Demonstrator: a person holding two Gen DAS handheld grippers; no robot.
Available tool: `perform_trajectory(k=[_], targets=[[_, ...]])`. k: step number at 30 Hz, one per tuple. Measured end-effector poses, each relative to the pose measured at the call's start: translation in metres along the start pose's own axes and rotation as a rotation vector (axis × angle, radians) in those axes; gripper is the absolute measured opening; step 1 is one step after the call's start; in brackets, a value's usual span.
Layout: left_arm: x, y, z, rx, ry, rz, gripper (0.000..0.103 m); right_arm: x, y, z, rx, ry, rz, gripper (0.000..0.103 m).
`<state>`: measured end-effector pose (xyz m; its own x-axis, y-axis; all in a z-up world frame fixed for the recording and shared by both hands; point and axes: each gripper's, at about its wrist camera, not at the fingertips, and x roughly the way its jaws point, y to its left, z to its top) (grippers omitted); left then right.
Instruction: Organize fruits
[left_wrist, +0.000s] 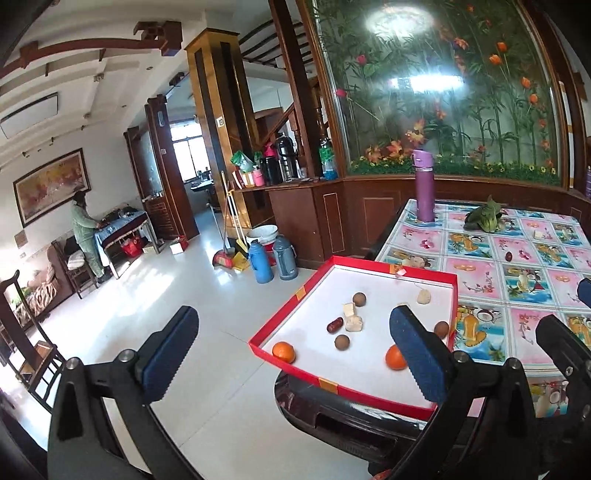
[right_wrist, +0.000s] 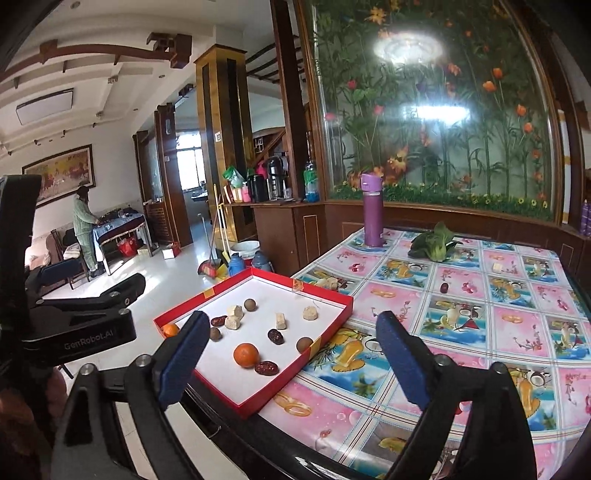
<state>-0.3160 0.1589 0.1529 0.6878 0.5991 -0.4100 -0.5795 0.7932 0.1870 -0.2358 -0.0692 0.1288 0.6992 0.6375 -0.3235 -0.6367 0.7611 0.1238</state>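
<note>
A shallow red tray (left_wrist: 421, 272) (right_wrist: 325, 292) with a white floor sits on the table's near left corner. It holds two oranges (left_wrist: 283, 351) (right_wrist: 246, 355), brown longans (left_wrist: 359, 299) (right_wrist: 250, 304), dark red dates (left_wrist: 335, 325) (right_wrist: 266, 367) and beige chunks (left_wrist: 352, 317) (right_wrist: 280, 320). One more date (right_wrist: 444, 287) (left_wrist: 509, 255) lies loose on the tablecloth. My left gripper (left_wrist: 295, 354) hovers open at the tray's near left edge, holding nothing. Also open and holding nothing, my right gripper (right_wrist: 293, 352) is above the tray's near right corner.
A purple bottle (right_wrist: 373, 212) and a green leafy vegetable (right_wrist: 432, 245) stand at the table's far side, with beige bits (right_wrist: 498, 266) on the patterned cloth. Left of the table are floor, thermos jugs (left_wrist: 260, 260), brooms and a person (left_wrist: 86, 236) at a distant desk.
</note>
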Motion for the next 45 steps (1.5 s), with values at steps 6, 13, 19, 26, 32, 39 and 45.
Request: perform_trajectory(k=[6, 13, 19, 26, 32, 39, 45], targets=[[-0.017, 0.005, -0.007, -0.01, -0.009, -0.051, 0.103, -0.01, 0.007, -0.003, 0.009, -0.059, -0.023, 0.102], [-0.023, 0.012, -0.008, -0.062, 0.005, -0.066, 0.103, -0.01, 0.013, -0.006, 0.01, -0.041, -0.038, 0.102], [-0.03, 0.016, -0.008, -0.081, -0.023, -0.072, 0.103, -0.009, 0.012, -0.008, 0.024, -0.029, -0.036, 0.102], [-0.028, 0.014, -0.009, -0.075, -0.016, -0.088, 0.103, -0.012, 0.018, -0.008, 0.011, -0.041, -0.041, 0.102], [-0.019, 0.021, -0.011, -0.128, 0.024, -0.099, 0.103, -0.011, 0.019, -0.009, 0.009, -0.048, -0.052, 0.102], [-0.014, 0.016, -0.015, -0.079, -0.003, -0.033, 0.103, -0.006, 0.021, -0.011, 0.014, -0.029, -0.04, 0.102], [-0.011, 0.013, -0.016, -0.049, -0.007, -0.038, 0.103, -0.002, 0.023, -0.007, 0.008, -0.027, -0.04, 0.102]])
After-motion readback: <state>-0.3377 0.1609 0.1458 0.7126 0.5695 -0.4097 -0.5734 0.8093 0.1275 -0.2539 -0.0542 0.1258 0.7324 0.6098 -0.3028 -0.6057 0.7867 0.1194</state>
